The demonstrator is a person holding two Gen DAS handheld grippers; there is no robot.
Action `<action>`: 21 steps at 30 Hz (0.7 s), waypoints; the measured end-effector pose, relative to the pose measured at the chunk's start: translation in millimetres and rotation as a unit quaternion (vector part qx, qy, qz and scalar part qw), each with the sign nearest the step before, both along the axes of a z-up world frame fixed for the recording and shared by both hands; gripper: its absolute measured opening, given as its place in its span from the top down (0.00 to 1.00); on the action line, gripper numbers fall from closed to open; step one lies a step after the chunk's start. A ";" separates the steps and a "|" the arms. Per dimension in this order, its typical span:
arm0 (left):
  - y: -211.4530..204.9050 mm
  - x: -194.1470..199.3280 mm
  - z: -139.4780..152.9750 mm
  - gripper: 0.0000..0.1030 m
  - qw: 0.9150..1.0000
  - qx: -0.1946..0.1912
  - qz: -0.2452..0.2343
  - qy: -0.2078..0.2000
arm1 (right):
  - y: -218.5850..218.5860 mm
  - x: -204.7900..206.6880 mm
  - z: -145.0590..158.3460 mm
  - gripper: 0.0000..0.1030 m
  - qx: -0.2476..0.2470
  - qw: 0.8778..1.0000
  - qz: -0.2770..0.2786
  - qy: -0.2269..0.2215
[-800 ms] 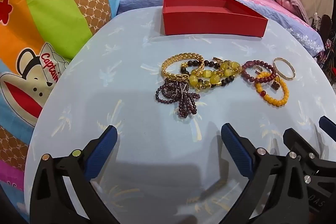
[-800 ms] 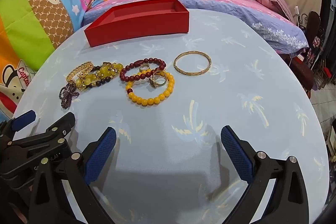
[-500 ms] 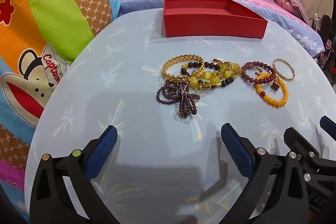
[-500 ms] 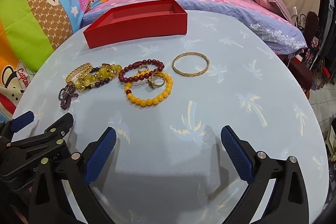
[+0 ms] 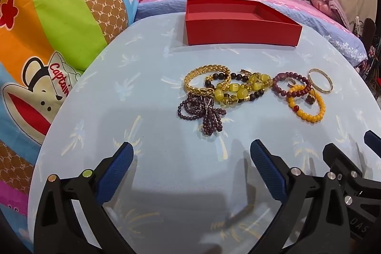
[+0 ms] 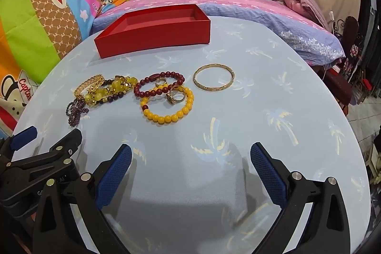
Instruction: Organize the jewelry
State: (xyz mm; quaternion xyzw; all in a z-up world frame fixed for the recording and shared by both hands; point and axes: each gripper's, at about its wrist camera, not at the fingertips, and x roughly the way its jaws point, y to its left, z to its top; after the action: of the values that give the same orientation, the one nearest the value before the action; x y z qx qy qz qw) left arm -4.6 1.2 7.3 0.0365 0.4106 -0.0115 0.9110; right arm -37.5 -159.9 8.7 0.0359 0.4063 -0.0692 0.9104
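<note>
An empty red box [image 5: 240, 23] [image 6: 154, 31] stands at the far side of the round table. In front of it lie several bracelets: a gold chain bracelet [image 5: 206, 80], a yellow-green bead bracelet [image 5: 240, 89], a purple bead strand [image 5: 202, 111], a dark red bead bracelet [image 6: 158, 85], a yellow bead bracelet [image 6: 167, 108] with a ring [image 6: 176, 95] on it, and a thin gold bangle [image 6: 213, 77]. My left gripper [image 5: 191, 156] is open and empty, short of the purple strand. My right gripper [image 6: 190, 156] is open and empty, short of the yellow bracelet.
The table [image 5: 152, 182] has a light blue cloth with palm prints. A bed with a pink and blue cover [image 6: 238, 4] lies behind it. Bright cartoon pillows [image 5: 47, 16] press against the table's left edge. The right gripper shows at the left view's right edge [image 5: 352, 180].
Both views have shifted slightly; the jewelry and box sit a little lower in frame. Nothing on the table has moved. Both grippers stay open.
</note>
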 end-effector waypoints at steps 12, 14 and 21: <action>0.2 -0.2 -0.7 0.10 1.000 0.000 0.000 -0.001 | 1.9 1.1 -0.9 0.06 -0.002 1.000 0.000 0.001; 0.3 -0.4 -0.7 0.11 1.000 0.000 0.000 -0.001 | 1.8 0.9 -1.0 0.06 -0.002 1.000 0.000 0.001; -0.2 -0.8 -1.3 0.11 1.000 0.000 0.000 -0.001 | 3.0 0.8 -1.6 0.06 -0.005 1.000 0.001 0.001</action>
State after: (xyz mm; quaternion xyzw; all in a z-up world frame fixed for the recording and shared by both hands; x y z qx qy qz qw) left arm -5.3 1.0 6.0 0.0369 0.4096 -0.0116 0.9115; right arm -36.6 -156.9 7.1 0.0315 0.4074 -0.0707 0.9100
